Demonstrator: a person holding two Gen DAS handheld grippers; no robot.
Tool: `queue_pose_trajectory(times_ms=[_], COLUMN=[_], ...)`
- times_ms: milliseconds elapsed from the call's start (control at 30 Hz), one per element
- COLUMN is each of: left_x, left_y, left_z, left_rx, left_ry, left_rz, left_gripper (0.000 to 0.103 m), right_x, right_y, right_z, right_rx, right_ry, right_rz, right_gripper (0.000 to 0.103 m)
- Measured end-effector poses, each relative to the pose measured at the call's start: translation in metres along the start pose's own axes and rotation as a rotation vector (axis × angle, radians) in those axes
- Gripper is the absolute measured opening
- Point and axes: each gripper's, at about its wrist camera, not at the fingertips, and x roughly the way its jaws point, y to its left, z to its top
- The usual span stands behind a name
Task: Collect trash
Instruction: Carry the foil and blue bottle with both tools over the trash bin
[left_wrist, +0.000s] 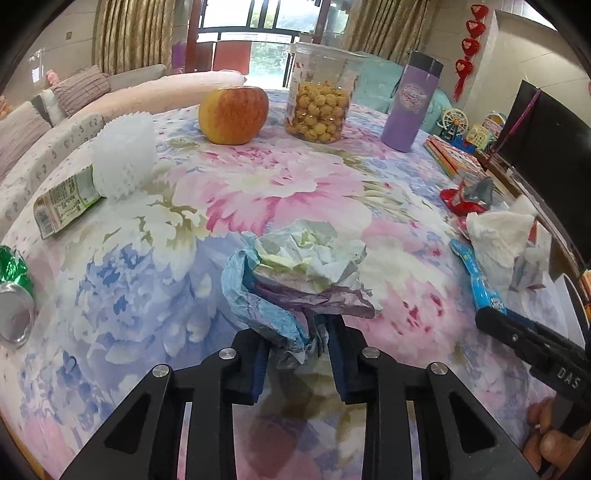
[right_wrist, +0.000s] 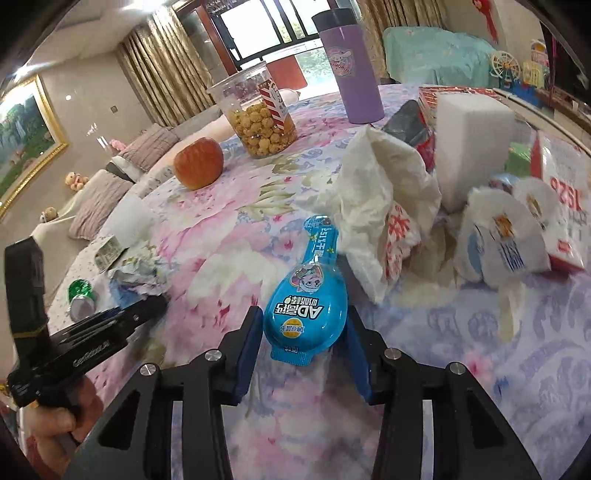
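Observation:
My left gripper (left_wrist: 297, 339) is shut on the lower tail of a crumpled ball of blue, white and purple paper (left_wrist: 303, 266), which rests on the flowered tablecloth (left_wrist: 258, 184). In the right wrist view that paper ball (right_wrist: 138, 273) lies at the left. My right gripper (right_wrist: 301, 325) is shut on a blue, spoon-shaped snack packet (right_wrist: 306, 310), its pads against both sides of the wide end. The packet's narrow neck reaches under a crumpled white tissue (right_wrist: 376, 206). From the left wrist view the same packet (left_wrist: 480, 280) lies at the right.
A green carton (left_wrist: 62, 203), a white foam fruit net (left_wrist: 123, 158) and a green can (left_wrist: 14, 295) lie at the left. An apple (left_wrist: 232, 114), a popcorn jar (left_wrist: 319, 103) and a purple tumbler (left_wrist: 410, 103) stand at the back. Wrappers, a white block (right_wrist: 469, 147) and boxes crowd the right.

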Motion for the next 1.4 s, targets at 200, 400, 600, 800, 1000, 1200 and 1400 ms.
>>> queue_pose_trajectory(times_ms=[200,400,600,800,1000,1200,1400], left_x=[-0.013,-0.023,-0.034,-0.037,-0.038,-0.036,-0.032], left_y=[-0.020,-0.045,-0.067,-0.090,-0.115,-0.143,-0.170], left_z=[-0.013,-0.021,-0.028,-0.038,-0.044,-0.046,-0.045], left_rx=[0.043,0.098,0.148,0.194,0.235,0.288,0.339], left_ry=[0.002,0.004,0.000,0.016,0.037,0.052,0.069], left_rz=[-0.044,-0.096,-0.131,-0.167,-0.218,-0.260,-0.296], left_gripper=[0.025,0.024,0.024,0.024,0.024,0.024,0.024], right_x=[-0.025,-0.048,-0.071,-0.091,-0.112,-0.134,-0.152], right_y=[-0.004,-0.009,-0.016,-0.028,-0.049,-0.069,-0.089], right_z=[-0.017,-0.033,-0.048,-0.062,-0.072,-0.079,-0.083], right_rx=[0.006,0.009,0.024,0.043,0.091,0.129,0.165], right_ry=[-0.004,-0.012,-0.026,-0.039,-0.065,-0.105,-0.138], right_rz=[0.030,0.037,0.033,0.008,-0.028,-0.072,-0.101], right_gripper=[0.044,0.044,0.044,0.044,0.044,0.044,0.044])
